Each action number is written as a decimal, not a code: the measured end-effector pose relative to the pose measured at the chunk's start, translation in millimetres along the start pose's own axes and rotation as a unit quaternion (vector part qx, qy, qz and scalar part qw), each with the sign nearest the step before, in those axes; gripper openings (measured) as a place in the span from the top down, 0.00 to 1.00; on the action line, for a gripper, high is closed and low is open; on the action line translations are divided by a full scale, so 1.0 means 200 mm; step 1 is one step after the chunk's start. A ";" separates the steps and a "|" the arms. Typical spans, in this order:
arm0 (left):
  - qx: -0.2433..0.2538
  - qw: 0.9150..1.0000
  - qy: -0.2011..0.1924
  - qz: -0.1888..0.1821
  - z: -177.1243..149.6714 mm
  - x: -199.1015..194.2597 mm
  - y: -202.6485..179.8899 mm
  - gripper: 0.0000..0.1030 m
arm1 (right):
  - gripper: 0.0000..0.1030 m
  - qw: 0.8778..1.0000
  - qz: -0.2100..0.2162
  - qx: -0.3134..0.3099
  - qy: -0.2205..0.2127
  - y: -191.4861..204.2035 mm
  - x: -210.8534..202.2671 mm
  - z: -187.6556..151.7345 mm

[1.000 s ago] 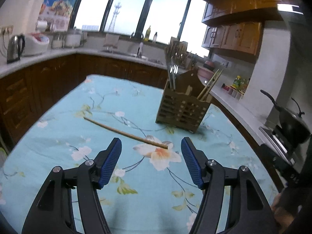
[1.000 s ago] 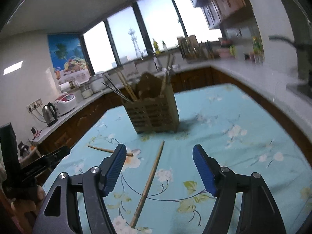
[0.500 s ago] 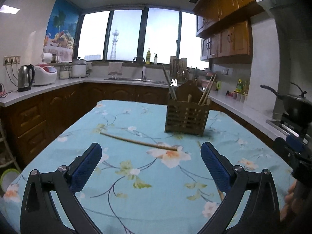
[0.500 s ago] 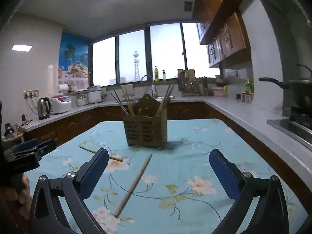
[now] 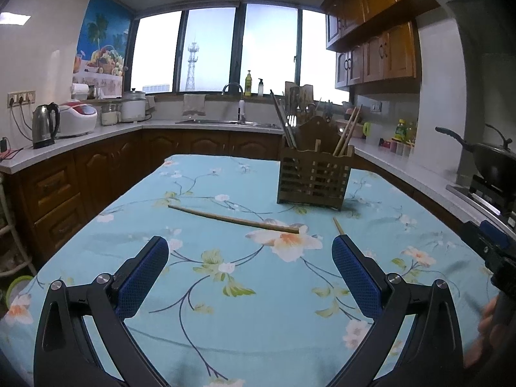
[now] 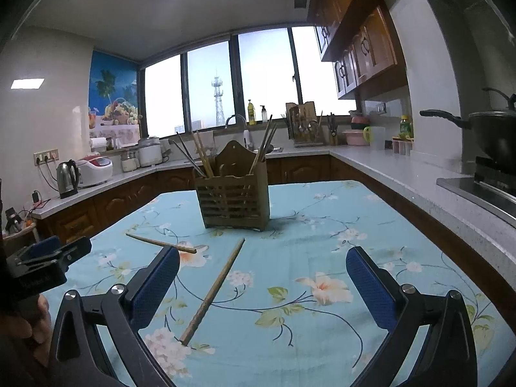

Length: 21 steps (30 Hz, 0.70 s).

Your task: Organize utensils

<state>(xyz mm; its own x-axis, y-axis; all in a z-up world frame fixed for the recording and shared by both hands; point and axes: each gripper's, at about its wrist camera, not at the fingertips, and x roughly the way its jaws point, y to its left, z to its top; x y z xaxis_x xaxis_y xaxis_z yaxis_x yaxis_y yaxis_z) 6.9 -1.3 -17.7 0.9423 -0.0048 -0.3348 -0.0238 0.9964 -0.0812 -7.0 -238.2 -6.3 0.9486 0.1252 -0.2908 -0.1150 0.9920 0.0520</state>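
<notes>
Your left gripper (image 5: 250,251) has just been opening and now stands spread wide with nothing between its jaws, low over the flowered tablecloth (image 5: 206,329). That leaves room to straddle the thin chopstick (image 5: 233,219) lying flat just ahead of it. Your right gripper (image 6: 262,266) has likewise just opened fully and holds nothing; the second chopstick (image 6: 214,290) lies slanted on the cloth inside its span, untouched. Both sticks rest short of the wooden holder (image 6: 233,201), which stands upright further back with other utensils already slotted in, so it is likely where these two belong.
</notes>
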 end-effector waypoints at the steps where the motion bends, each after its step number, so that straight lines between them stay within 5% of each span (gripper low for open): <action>1: 0.000 1.000 0.000 0.000 0.00 0.00 0.00 0.00 | 0.00 1.000 -0.001 0.001 0.001 0.00 0.00 0.00; 21: 0.012 1.000 -0.001 0.000 -0.02 -0.03 -0.02 0.00 | 0.00 1.000 0.006 -0.001 -0.002 0.04 -0.03 -0.05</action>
<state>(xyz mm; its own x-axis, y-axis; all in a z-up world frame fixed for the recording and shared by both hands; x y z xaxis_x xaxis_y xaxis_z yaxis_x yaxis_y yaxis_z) 1.0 -6.4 -18.3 0.9429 -0.0039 -0.3330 -0.0163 0.9982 -0.0581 -16.0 -231.0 -13.1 0.9482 0.1364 -0.2869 -0.1261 0.9905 0.0540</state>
